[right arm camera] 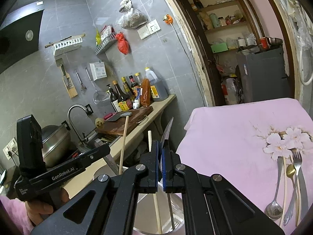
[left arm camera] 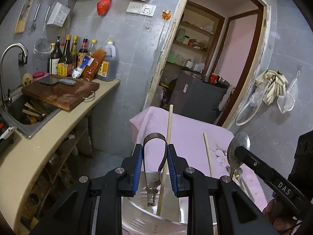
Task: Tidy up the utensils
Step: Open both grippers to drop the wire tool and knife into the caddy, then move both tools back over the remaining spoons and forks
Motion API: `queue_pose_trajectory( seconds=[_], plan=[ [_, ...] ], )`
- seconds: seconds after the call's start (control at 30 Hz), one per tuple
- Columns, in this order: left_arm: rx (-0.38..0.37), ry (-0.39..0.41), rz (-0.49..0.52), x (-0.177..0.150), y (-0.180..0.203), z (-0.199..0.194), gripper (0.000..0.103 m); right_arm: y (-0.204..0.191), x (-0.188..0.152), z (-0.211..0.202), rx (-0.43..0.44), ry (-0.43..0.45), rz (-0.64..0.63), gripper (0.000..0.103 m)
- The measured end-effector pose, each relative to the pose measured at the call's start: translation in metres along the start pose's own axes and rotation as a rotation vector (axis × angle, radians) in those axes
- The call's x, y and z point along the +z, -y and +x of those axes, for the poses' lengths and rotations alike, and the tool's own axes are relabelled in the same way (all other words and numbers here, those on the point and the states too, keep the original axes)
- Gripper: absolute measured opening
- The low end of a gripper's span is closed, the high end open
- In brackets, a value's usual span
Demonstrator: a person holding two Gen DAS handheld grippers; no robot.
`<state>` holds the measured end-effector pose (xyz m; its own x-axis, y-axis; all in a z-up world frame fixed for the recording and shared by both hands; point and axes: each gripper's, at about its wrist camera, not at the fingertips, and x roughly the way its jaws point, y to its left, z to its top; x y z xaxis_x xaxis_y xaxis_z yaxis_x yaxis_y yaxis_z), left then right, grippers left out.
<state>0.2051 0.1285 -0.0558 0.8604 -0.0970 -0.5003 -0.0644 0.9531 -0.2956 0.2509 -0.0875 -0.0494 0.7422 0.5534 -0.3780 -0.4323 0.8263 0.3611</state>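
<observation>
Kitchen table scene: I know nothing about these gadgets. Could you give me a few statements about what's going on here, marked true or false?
1. The right gripper is clamped on a metal spoon. True.
2. The pink cloth has nothing on it. False: a fork and other cutlery lie on it.
3. A cleaver lies on the wooden cutting board. True.
4. The left gripper is holding a fork. False: metal tongs sit between its pads, with a chopstick passing beside them.
</observation>
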Motion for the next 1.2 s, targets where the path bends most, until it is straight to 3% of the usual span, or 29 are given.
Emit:
queue_pose_trajectory(
  seconds=[0.23, 0.4, 0.5, 0.63, 0.73, 0.87, 0.97, 1.07, 1.2],
  plan=[
    [-0.028, -0.012, -0.025, 0.003, -0.002, -0.002, 0.024, 0.003, -0.003, -0.005, -0.007, 0.002, 0.019, 0.005],
    [-0.027, 0.001, -0.003, 0.006, 0.002, -0.008, 0.028, 0.004, -0.001, -0.012, -0.01, 0.019, 0.025, 0.022],
    [-0.032, 0.014, 0.003, 0.009, 0.004, -0.013, 0.032, 0.003, 0.002, -0.018, -0.014, 0.03, 0.024, 0.026],
    [-0.028, 0.037, 0.004, 0.012, 0.008, -0.02, 0.048, 0.003, 0.008, -0.027, -0.028, 0.05, 0.023, 0.032],
    [-0.02, 0.052, 0.027, 0.017, 0.017, -0.024, 0.052, 0.006, 0.014, -0.037, -0.047, 0.071, 0.03, 0.043],
    [0.003, 0.08, 0.068, 0.021, 0.033, -0.031, 0.072, 0.014, 0.022, -0.053, -0.086, 0.095, 0.03, 0.057],
    [0.014, 0.106, 0.105, 0.023, 0.052, -0.036, 0.08, 0.022, 0.029, -0.067, -0.12, 0.11, 0.027, 0.067],
    [0.033, 0.124, 0.137, 0.024, 0.074, -0.038, 0.09, 0.032, 0.037, -0.084, -0.157, 0.124, 0.017, 0.072],
    [0.037, 0.171, 0.153, 0.021, 0.104, -0.041, 0.096, 0.052, 0.046, -0.112, -0.208, 0.138, -0.007, 0.076]
  ],
)
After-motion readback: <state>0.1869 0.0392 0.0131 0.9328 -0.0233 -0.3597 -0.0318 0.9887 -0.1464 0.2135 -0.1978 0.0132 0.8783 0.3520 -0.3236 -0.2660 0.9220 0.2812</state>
